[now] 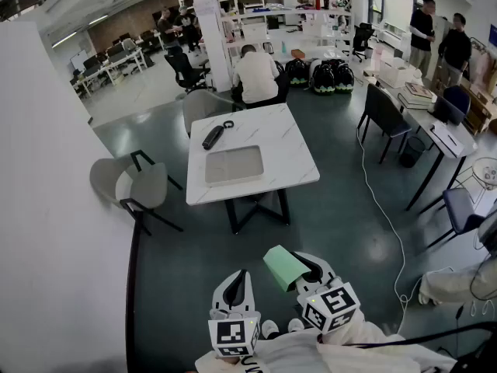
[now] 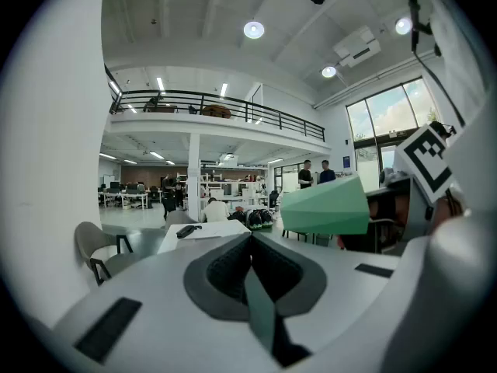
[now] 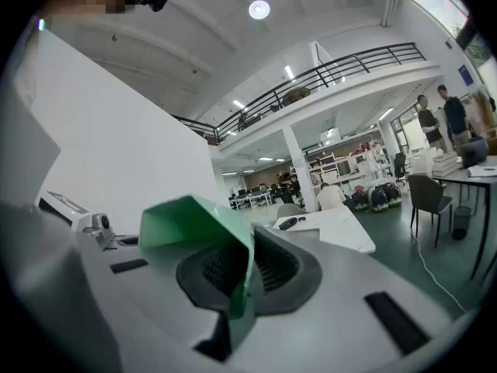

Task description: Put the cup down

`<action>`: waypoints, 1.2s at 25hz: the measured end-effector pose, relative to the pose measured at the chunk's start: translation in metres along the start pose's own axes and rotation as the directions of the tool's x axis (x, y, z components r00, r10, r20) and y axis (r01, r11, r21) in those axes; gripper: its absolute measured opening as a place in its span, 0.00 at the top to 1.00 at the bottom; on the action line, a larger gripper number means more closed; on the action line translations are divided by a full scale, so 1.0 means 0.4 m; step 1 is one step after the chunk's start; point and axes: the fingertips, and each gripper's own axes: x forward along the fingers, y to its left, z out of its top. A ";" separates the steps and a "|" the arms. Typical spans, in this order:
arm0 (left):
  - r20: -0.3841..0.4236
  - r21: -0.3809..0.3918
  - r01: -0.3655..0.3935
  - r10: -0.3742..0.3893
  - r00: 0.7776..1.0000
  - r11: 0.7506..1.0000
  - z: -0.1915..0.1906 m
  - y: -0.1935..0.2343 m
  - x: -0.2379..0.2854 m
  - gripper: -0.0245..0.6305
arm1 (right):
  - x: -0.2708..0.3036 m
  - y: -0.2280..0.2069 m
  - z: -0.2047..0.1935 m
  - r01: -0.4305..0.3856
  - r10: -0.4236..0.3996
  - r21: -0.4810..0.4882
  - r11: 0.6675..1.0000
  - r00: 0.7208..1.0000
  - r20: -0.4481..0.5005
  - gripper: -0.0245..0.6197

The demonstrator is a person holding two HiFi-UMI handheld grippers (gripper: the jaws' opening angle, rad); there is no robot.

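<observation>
Right hand-held gripper [image 1: 309, 270]: jaws clamped on one wall of the green cup [image 1: 285, 267], which is held in the air close to the person's body. Left hand-held gripper [image 1: 238, 284]: jaws together, nothing between them.

Recommendation: carry the cup level to the white table [image 1: 291, 146], now well apart. Lower it onto bare top beside the grey tray [image 1: 233, 165], then release.

Room: open office, dark floor [image 1: 334, 224], grey chair [image 1: 128, 183], trailing cable [image 1: 380, 208].

Right gripper [image 1: 304, 264] holding green cup [image 1: 283, 269], white table [image 1: 289, 150] ahead bearing grey tray [image 1: 233, 165]
</observation>
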 end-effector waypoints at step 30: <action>-0.049 0.002 -0.029 0.029 0.998 1.000 -0.044 -0.050 0.110 0.95 | 0.033 -0.136 -0.008 -0.048 0.048 0.028 0.998 0.999 -0.010 0.93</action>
